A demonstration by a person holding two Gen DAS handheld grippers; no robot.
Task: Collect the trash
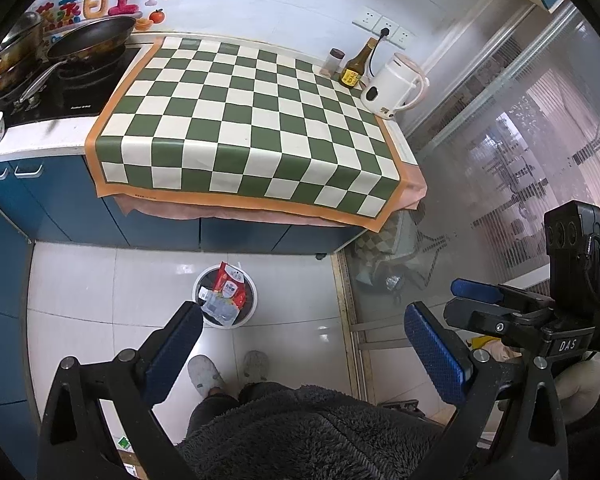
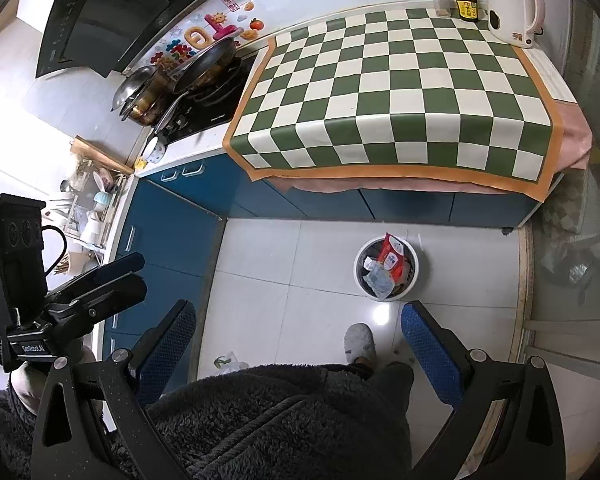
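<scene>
Both grippers were held high above the kitchen floor, looking down past the person's dark fleece garment [image 1: 312, 432] and grey slippers [image 1: 204, 374]. The left gripper [image 1: 304, 340] had its jaws spread wide with nothing between the blue pads, and the right gripper [image 2: 298, 344] stood the same way, wide open and empty. On the white floor tiles, just in front of the blue cabinets [image 2: 404, 204], stood a round white trash bin [image 2: 414, 278]. Inside it lay the trash: a red snack wrapper [image 2: 392, 256] sticking up above the rim and a clear plastic packet [image 2: 378, 280] beside it. The bench [image 1: 40, 140] above carried a green and white checkered mat [image 1: 252, 120], bare over most of its surface. At its far right corner stood a white kettle [image 1: 392, 86], a brown bottle [image 1: 356, 66] and a small jar [image 1: 334, 60], close together. A frying pan [image 1: 92, 38] sat on the stove at the left.
</scene>
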